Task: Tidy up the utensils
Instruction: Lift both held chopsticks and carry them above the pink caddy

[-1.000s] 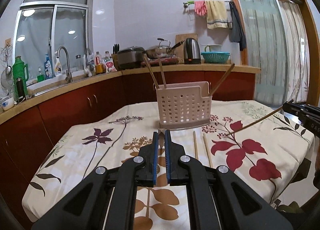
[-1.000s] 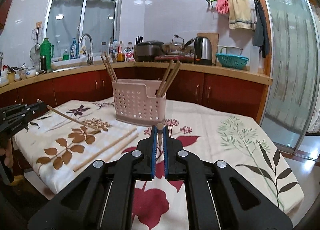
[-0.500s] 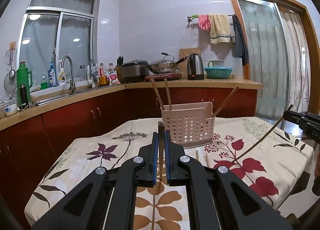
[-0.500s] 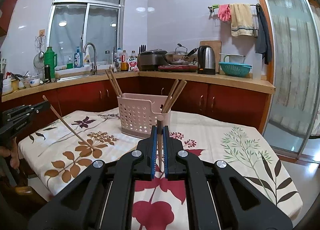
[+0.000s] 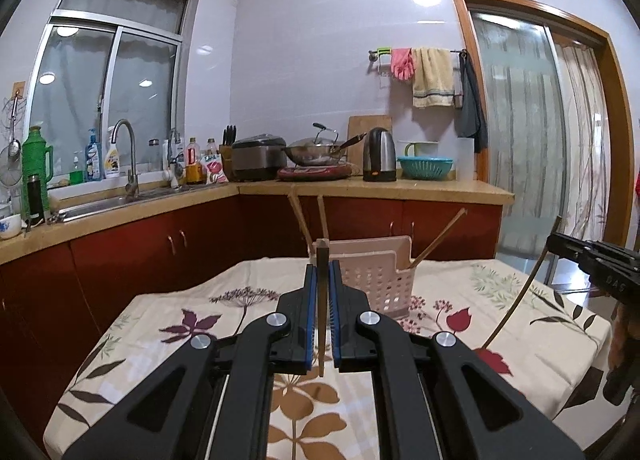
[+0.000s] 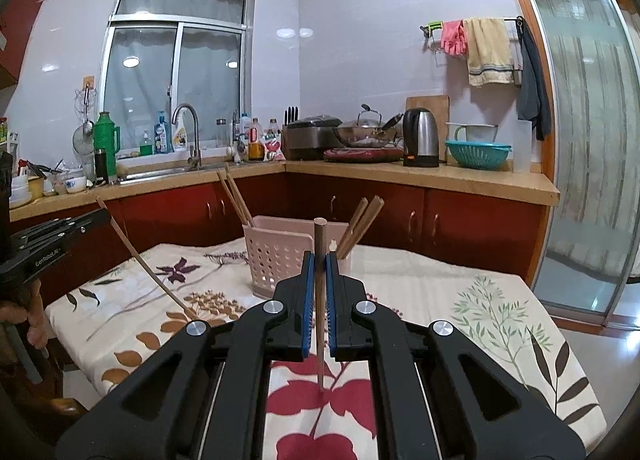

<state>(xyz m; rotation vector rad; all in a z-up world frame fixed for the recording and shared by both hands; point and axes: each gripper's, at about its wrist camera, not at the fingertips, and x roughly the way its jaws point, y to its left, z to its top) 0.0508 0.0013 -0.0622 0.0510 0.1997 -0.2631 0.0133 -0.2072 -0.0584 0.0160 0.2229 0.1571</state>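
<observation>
Both chopsticks are off the cloth now; a second ago their tips were still down on the table. The left gripper [image 5: 321, 280] is clamped on a chopstick [image 5: 321, 324] that stands near upright between its pads, tip hanging clear just below the jaws. The right gripper [image 6: 318, 278] pinches the other chopstick [image 6: 319, 300] the same way, round end poking above the pads, point dangling over the red leaf print.

The pink holder [image 6: 276, 256] sits straight ahead of both tongs, a bit beyond the fingertips. Chopsticks already lean in it: two at its left end and two at its right, seen from the right wrist. The tablecloth [image 5: 168, 324] below the tongs shows no loose sticks I can see, though the bodies hide part of it.

Likely meaning: pick-up done on both sides, carry to the holder comes next, then drop in.

Writing: "GenRobot.AI" on the left gripper's side, in the right wrist view. Letters "DAS" on the right gripper, in the left wrist view. Bottle labels by the sink are too small to read.
</observation>
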